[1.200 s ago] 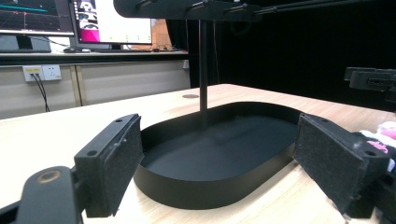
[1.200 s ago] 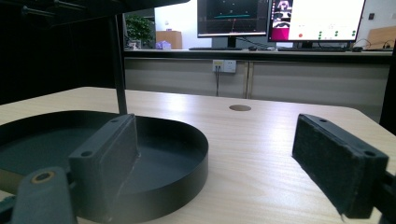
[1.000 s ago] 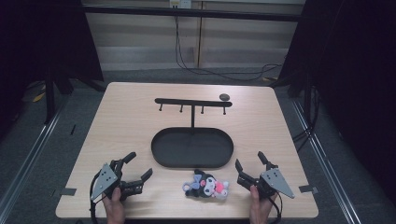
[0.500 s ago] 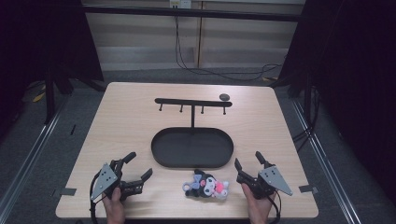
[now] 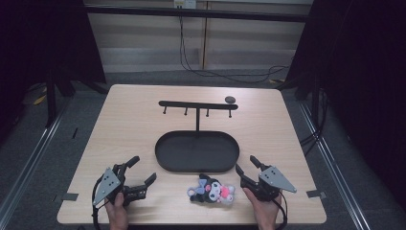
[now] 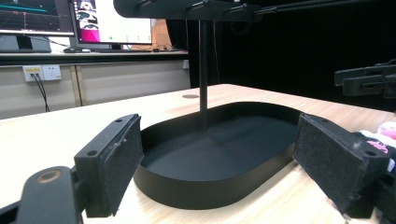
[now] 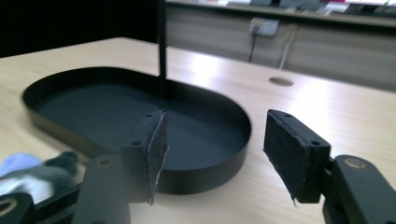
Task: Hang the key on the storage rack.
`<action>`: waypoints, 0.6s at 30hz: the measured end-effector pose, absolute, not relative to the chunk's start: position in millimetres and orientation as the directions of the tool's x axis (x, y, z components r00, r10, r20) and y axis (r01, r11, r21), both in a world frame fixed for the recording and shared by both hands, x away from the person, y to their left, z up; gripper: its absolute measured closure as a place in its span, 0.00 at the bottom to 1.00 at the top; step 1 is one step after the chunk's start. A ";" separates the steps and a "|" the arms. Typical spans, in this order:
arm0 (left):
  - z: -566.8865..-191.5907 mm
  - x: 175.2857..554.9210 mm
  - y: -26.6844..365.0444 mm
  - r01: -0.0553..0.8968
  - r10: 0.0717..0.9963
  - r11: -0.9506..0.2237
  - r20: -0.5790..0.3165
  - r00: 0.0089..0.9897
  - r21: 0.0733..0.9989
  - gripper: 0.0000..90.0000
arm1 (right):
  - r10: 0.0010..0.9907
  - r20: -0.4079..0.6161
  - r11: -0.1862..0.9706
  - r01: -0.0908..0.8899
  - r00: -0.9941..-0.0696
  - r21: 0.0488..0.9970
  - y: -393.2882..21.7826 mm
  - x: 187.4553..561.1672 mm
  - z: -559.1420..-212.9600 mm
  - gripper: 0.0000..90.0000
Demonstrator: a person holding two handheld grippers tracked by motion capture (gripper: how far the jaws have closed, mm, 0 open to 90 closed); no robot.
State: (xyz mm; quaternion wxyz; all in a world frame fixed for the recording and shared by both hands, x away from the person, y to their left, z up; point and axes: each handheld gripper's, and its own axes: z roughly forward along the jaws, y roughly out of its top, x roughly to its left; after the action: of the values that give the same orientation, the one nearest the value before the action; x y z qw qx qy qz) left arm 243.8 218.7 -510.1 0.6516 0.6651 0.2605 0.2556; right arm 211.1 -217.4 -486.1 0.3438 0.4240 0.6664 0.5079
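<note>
Beside plush toy [image 5: 212,190], right tongs [image 5: 249,165] closing, empty

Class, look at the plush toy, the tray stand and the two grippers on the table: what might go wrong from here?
1. The right gripper, whose jaws have just been closing with nothing between them, sits beside the plush toy, not over it; it may nudge it away.
2. The toy lies close to the black tray; a reach could bump the rim.
3. The hook bar stands above the tray and could catch a lifted gripper.
</note>
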 end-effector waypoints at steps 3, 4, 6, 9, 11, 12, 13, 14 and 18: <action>-510.1 243.9 218.7 0.013 0.679 -0.015 0.001 0.735 1.000 0.17 | 0.908 0.012 0.112 0.269 -0.419 0.957 -215.5 211.0 -480.5 0.48; -510.1 243.9 218.6 0.013 0.678 -0.014 0.000 0.735 1.000 0.17 | 0.904 0.021 0.109 0.278 -0.427 0.954 -215.1 211.2 -479.3 0.49; -510.2 243.9 218.6 0.013 0.679 -0.014 0.000 0.734 1.000 0.17 | 0.894 0.060 0.087 0.304 -0.445 0.949 -214.4 212.6 -477.8 0.49; -510.1 243.9 218.7 0.014 0.679 -0.015 0.000 0.734 1.000 0.17 | 0.880 0.069 0.090 0.307 -0.470 0.947 -211.0 213.9 -474.3 0.50; -510.1 243.9 218.7 0.014 0.679 -0.016 0.000 0.735 1.000 0.17 | 0.871 0.060 0.107 0.307 -0.488 0.946 -206.9 215.0 -471.0 0.52; -510.1 243.9 218.7 0.014 0.679 -0.015 0.000 0.734 1.000 0.17 | 0.865 0.053 0.118 0.304 -0.499 0.945 -204.4 215.6 -469.4 0.54; -510.1 243.9 218.7 0.014 0.679 -0.016 0.000 0.734 1.000 0.17 | 0.852 0.052 0.130 0.306 -0.521 0.943 -202.2 216.6 -467.9 0.57; -510.1 243.8 218.7 0.014 0.679 -0.015 0.000 0.734 1.000 0.17 | 0.843 0.047 0.144 0.308 -0.537 0.941 -199.5 217.9 -466.5 0.57; -510.1 243.9 218.6 0.013 0.678 -0.014 0.000 0.735 1.000 0.17 | 0.801 0.057 0.181 0.332 -0.596 0.926 -190.0 224.7 -461.3 0.60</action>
State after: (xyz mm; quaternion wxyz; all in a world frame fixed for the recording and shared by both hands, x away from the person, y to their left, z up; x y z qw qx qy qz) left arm 243.9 218.6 -510.1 0.6521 0.6650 0.2599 0.2549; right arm 224.7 -190.0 -461.3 0.2295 0.3863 0.7334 0.5101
